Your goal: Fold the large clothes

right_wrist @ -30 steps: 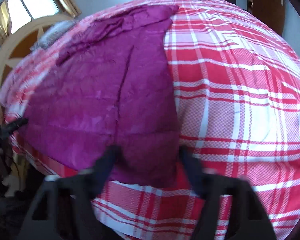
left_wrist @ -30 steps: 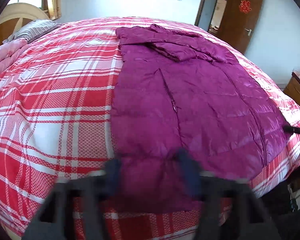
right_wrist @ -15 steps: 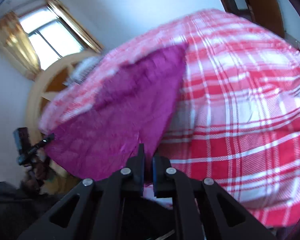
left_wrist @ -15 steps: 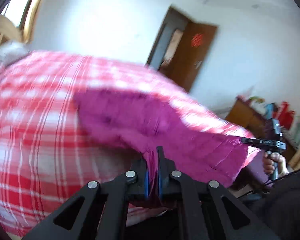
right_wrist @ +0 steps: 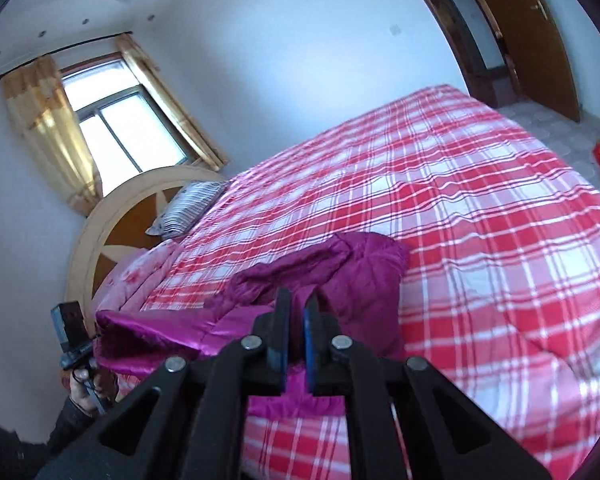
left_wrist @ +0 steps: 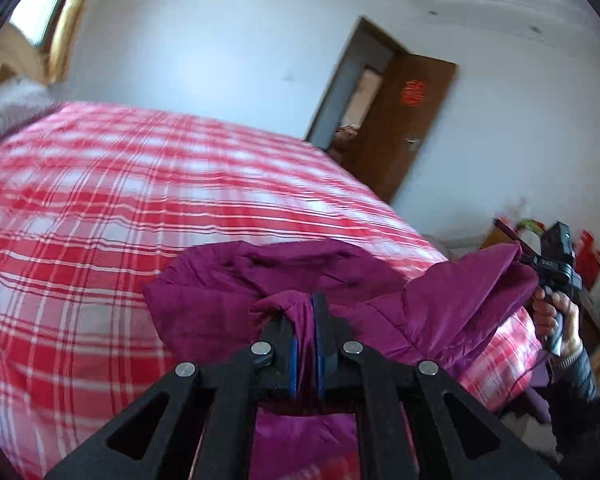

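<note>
The left gripper [left_wrist: 305, 330] was clamped on a bunched fold of the purple padded coat [left_wrist: 352, 280], and the right gripper [right_wrist: 296, 334] was clamped on another part of the same hem. Holding 2 spread corners kept the hem taut between them, which probably served to carry the lower half up and over for a fold. The rest of the coat lay crumpled on the red plaid bed [left_wrist: 140, 208], near its foot edge, with the far part bunched toward the middle. Both grippers pointed forward and somewhat downward over the bed. In the left wrist view the person's right hand [left_wrist: 556, 316] wrapped the handle below its gripper; in the right wrist view, the left hand [right_wrist: 86, 384] did likewise.
</note>
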{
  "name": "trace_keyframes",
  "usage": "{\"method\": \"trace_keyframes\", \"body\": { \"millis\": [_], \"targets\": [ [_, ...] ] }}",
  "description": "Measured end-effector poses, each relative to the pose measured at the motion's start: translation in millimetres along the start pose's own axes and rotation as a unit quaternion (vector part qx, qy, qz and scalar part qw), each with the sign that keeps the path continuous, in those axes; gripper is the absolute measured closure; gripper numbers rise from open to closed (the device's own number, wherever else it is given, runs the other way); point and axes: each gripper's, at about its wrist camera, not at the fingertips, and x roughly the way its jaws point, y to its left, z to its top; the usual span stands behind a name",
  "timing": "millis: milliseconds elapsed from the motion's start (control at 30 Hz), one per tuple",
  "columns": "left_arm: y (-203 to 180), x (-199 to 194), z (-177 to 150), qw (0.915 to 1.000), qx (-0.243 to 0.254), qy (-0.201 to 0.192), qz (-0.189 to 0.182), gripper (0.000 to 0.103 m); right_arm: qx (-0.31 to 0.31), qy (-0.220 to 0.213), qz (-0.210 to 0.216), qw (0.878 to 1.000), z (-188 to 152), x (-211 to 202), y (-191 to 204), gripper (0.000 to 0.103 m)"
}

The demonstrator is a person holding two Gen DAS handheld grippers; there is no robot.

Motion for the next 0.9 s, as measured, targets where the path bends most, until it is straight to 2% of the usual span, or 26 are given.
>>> {"method": "trace_keyframes", "body": {
  "millis": [133,233,267,300,333,433,533,567,600,633,667,700,733,800,867,900],
  "targets": [
    [34,57,18,0.9993,-0.025,0.024,0.017,0.097,0.021,0.018,-0.026,0.999,29,52,-22,0.095],
    [58,96,19,0.9950,-0.044,0.063,0.063,0.095,0.042,0.039,-0.050,0.997,39,97,-46,0.095],
    [61,98,19,0.9937,-0.051,0.073,0.068,0.095,0.051,0.050,-0.058,0.996,39,112,-55,0.095],
    [66,101,16,0.9904,-0.080,0.088,0.071,0.094,0.054,0.058,-0.066,0.995,38,123,-62,0.095],
    [74,99,14,0.9890,-0.100,0.091,0.061,0.094,0.058,0.062,-0.071,0.994,37,130,-66,0.095],
    [83,84,16,0.9897,-0.112,0.077,0.045,0.089,0.071,0.078,-0.074,0.992,31,150,-81,0.095],
    [89,66,22,0.9895,-0.113,0.060,0.068,0.089,0.073,0.087,-0.075,0.991,28,161,-87,0.095],
    [87,62,28,0.9885,-0.097,0.048,0.106,0.081,0.073,0.088,-0.076,0.991,28,163,-88,0.095],
    [85,57,31,0.9860,-0.083,0.036,0.140,0.060,0.069,0.091,-0.080,0.990,29,167,-88,0.095],
    [83,49,35,0.9820,-0.074,0.016,0.173,0.048,0.065,0.091,-0.086,0.990,30,170,-87,0.095],
    [82,44,38,0.9800,-0.078,-0.001,0.183,0.032,0.064,0.091,-0.089,0.990,31,172,-87,0.095],
    [78,37,40,0.9782,-0.083,-0.026,0.189,0.028,0.067,0.094,-0.091,0.989,31,174,-88,0.095],
    [69,37,43,0.9799,-0.077,-0.033,0.181,0.028,0.069,0.097,-0.094,0.988,31,177,-88,0.095],
    [47,51,50,0.9818,-0.055,-0.030,0.179,0.027,0.062,0.108,-0.103,0.987,31,185,-88,0.094],
    [19,76,54,0.9868,-0.024,-0.017,0.159,0.027,0.070,0.104,-0.108,0.986,31,191,-92,0.093],
    [8,88,55,0.9886,-0.012,-0.006,0.150,0.027,0.083,0.099,-0.106,0.986,32,191,-94,0.087]
  ]
}}
